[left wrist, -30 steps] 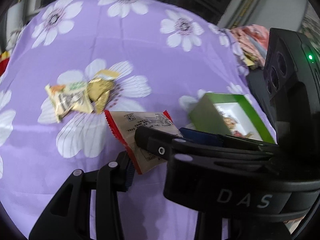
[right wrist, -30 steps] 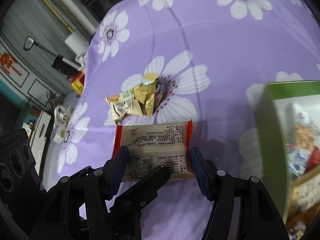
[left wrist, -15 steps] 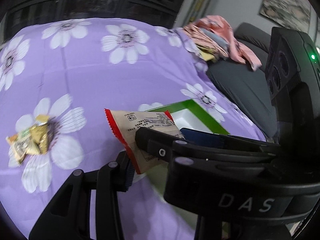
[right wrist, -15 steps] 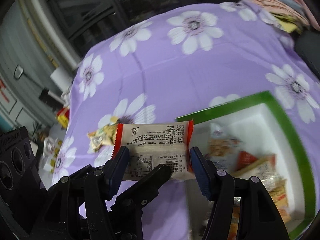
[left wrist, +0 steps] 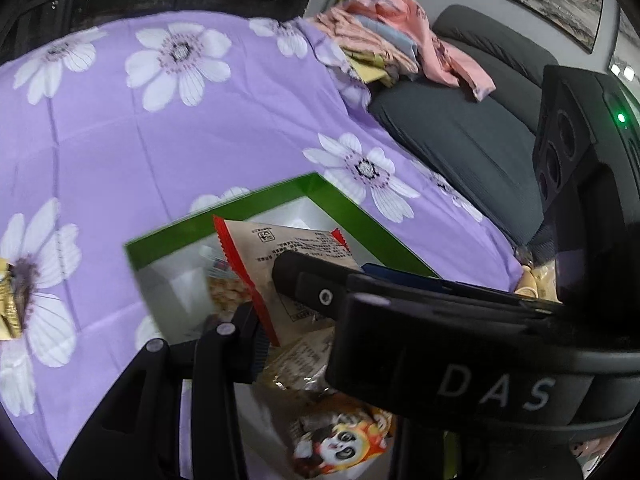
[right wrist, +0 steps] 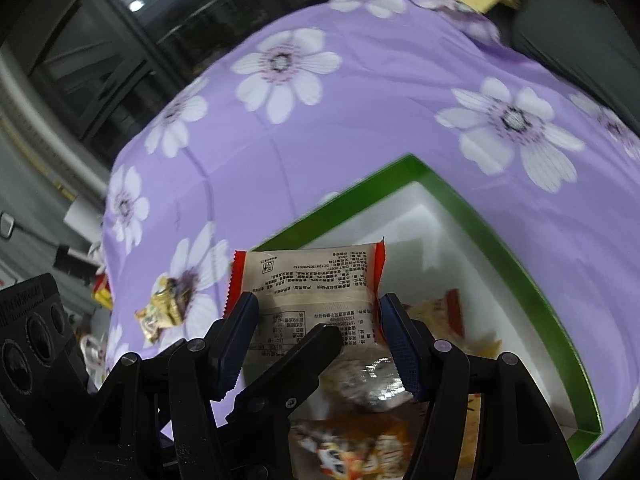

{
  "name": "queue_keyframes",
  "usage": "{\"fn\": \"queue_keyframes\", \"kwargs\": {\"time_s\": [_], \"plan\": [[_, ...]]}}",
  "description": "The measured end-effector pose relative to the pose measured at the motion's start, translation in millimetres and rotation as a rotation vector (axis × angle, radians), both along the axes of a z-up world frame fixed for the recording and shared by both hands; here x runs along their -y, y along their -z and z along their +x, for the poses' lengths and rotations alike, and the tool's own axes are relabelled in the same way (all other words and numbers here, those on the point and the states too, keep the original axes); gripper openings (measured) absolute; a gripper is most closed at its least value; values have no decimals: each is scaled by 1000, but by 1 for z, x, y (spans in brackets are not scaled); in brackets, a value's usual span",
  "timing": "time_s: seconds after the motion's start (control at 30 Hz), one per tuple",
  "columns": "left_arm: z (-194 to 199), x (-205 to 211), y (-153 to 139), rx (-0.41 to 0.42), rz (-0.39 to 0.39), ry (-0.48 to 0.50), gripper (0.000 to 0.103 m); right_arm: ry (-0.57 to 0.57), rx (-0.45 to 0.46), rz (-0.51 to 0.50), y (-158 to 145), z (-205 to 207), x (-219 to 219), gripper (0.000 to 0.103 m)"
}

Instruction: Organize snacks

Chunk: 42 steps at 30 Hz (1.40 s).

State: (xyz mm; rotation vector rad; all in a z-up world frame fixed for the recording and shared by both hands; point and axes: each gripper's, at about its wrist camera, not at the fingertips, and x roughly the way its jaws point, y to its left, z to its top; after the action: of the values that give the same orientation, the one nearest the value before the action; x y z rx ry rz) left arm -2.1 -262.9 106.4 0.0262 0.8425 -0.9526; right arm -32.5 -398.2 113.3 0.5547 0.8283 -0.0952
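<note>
A beige snack packet (right wrist: 308,280) with red ends hangs over a green-rimmed white box (right wrist: 492,232). My right gripper (right wrist: 316,320) is shut on it, blue pads pressing its two sides. My left gripper (left wrist: 272,308) is shut on the same packet (left wrist: 288,248), and one of its fingers (right wrist: 300,348) lies across the packet's face in the right wrist view. The right gripper's black body (left wrist: 460,360) crosses the left wrist view and hides the left gripper's other finger. The box (left wrist: 352,204) holds several snacks, among them a panda-printed packet (left wrist: 340,440).
A few gold-wrapped snacks (right wrist: 164,308) lie loose on the purple flowered cloth (left wrist: 180,128), left of the box. A grey sofa (left wrist: 460,136) with a heap of pink clothes (left wrist: 400,32) stands beyond the cloth's right edge. Dark glazed doors (right wrist: 100,40) are at the back.
Both grippers carried the packet to the right, from above the cloth beside the loose snacks to above the green box. The loose snacks slid to the left edge of both views.
</note>
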Motion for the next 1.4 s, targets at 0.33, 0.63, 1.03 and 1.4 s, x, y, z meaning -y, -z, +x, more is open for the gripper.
{"fn": "queue_keyframes", "kwargs": {"time_s": [0.33,0.63,1.03,1.4], "plan": [[5,19,20,-92,41,2,40,86,-105,29,24,4,21,66],[-3,6,9,-35,75,-19,60,111,-98,21,21,3,23,66],[-1,-62,-10,43,117,-182,77,126,-20,-7,3,-1,14,69],[11,-191,2,-8,145,-503,87,16,99,-32,-21,8,-30,78]]}}
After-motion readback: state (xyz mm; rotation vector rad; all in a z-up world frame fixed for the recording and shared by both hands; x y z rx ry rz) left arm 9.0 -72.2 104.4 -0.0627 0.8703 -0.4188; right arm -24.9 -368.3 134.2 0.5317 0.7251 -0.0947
